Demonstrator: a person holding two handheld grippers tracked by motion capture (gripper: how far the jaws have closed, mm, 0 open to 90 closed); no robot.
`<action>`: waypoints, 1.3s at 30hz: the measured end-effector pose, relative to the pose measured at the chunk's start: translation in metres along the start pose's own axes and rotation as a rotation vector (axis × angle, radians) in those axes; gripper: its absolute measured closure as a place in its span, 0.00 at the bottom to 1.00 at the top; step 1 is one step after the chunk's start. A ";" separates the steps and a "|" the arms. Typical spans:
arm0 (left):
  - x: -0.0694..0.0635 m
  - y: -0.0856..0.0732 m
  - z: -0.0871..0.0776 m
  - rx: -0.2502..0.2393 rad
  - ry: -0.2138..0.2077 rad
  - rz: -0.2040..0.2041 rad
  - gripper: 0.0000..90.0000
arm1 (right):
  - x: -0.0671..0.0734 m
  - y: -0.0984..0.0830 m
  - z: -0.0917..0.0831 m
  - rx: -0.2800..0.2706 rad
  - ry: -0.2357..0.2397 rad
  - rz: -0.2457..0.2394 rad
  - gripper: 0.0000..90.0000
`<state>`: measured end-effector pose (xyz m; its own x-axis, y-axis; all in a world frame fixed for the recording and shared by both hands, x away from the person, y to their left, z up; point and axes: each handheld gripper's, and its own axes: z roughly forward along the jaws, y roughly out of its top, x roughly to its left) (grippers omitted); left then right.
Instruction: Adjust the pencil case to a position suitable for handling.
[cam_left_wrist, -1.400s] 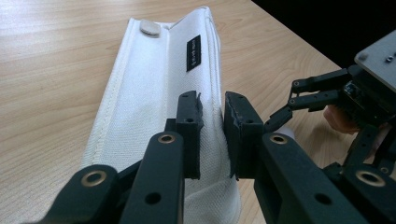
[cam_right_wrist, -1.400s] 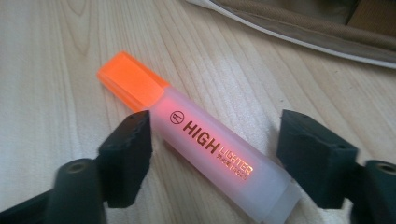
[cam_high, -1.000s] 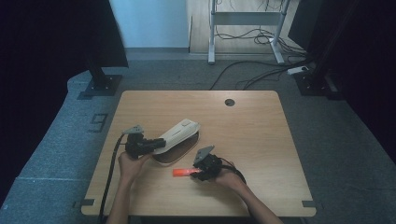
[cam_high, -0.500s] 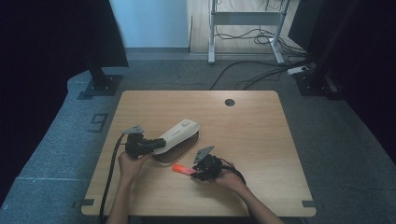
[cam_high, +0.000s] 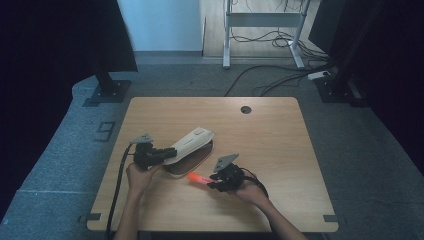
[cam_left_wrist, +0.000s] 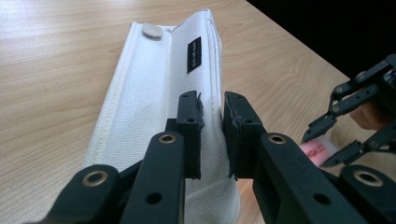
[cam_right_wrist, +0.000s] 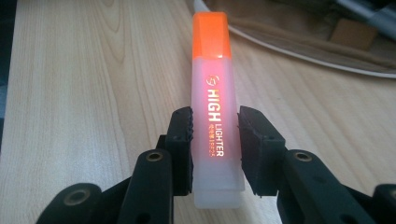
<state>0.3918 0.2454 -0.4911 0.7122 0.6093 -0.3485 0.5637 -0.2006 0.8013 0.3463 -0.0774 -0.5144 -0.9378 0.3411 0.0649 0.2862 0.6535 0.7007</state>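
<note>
Left claw (cam_left_wrist: 212, 135): we pinch the pouch (cam_left_wrist: 159, 107) flap, lifted off the counter (cam_high: 280, 145) | right claw (cam_right_wrist: 215, 149): jaws just closing, now we clamp the highlighter (cam_right_wrist: 214, 102), cap pointing to 10 o'clock at the pouch mouth | pouch: at our 11 o'clock, near counter centre, highlighter just beside it
</note>
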 end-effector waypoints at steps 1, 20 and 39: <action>0.000 0.000 0.000 -0.001 0.001 0.000 0.86 | -0.001 0.000 -0.002 -0.003 -0.006 0.001 0.73; -0.001 0.001 -0.001 -0.010 -0.001 -0.003 0.87 | -0.025 0.018 0.003 -0.001 -0.108 0.050 0.73; -0.001 0.001 -0.003 -0.021 -0.011 -0.008 0.87 | -0.035 0.040 0.027 0.029 -0.136 0.044 0.73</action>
<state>0.3906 0.2466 -0.4885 0.7127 0.6021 -0.3600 0.5604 -0.1801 0.8084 0.3962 -0.0455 -0.5078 -0.8895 0.4568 -0.0028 0.3340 0.6546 0.6782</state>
